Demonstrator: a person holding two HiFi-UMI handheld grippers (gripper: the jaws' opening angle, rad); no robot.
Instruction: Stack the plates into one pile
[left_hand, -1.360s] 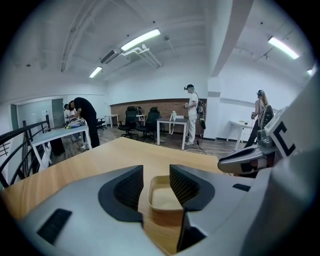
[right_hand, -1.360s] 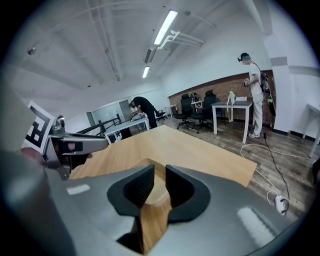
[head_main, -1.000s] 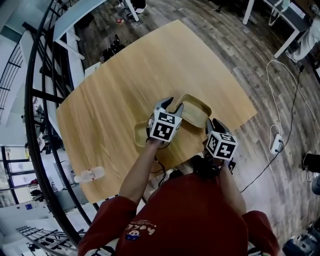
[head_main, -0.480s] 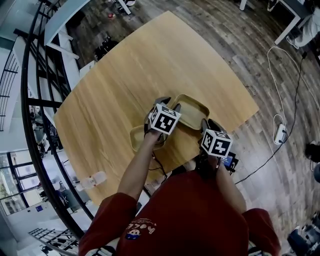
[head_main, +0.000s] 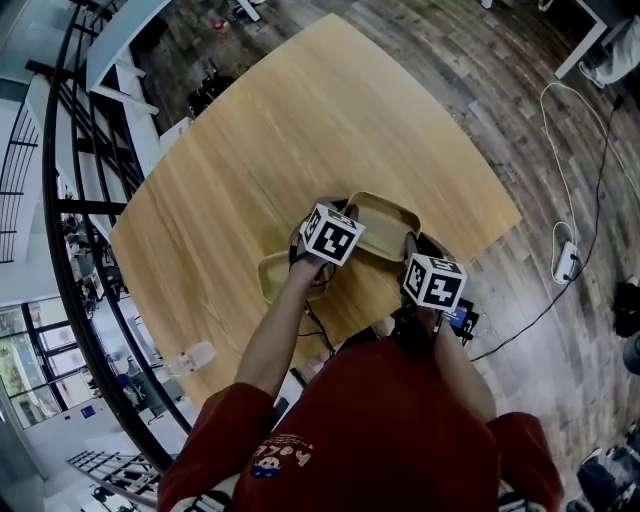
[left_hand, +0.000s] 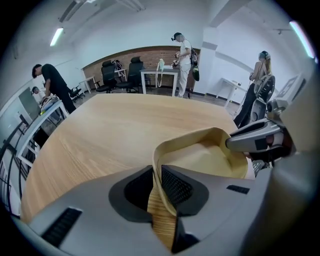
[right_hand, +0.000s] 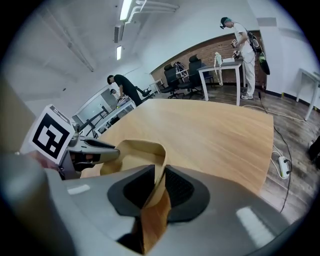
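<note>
Two beige rectangular plates lie on the wooden table (head_main: 250, 150). My two grippers hold the right plate (head_main: 388, 222) at opposite ends. In the left gripper view my left gripper (left_hand: 157, 182) has just been closing, and its pads now pinch the plate's (left_hand: 205, 160) near rim. The right gripper (right_hand: 159, 187) has also just been closing and is shut on the plate's (right_hand: 132, 155) other rim. In the head view my left gripper (head_main: 345, 212) partly covers the second plate (head_main: 272, 276), which sits to the left.
The table's near edge (head_main: 440, 270) runs just under my right gripper (head_main: 412, 246). A black railing (head_main: 60, 200) curves along the left. A white bottle-like thing (head_main: 190, 356) lies below the table edge. A cable and plug (head_main: 565, 262) lie on the floor. Several people stand far off by desks.
Both grippers have come down onto the two ends of the right plate. Neither plate has shifted on the table.
</note>
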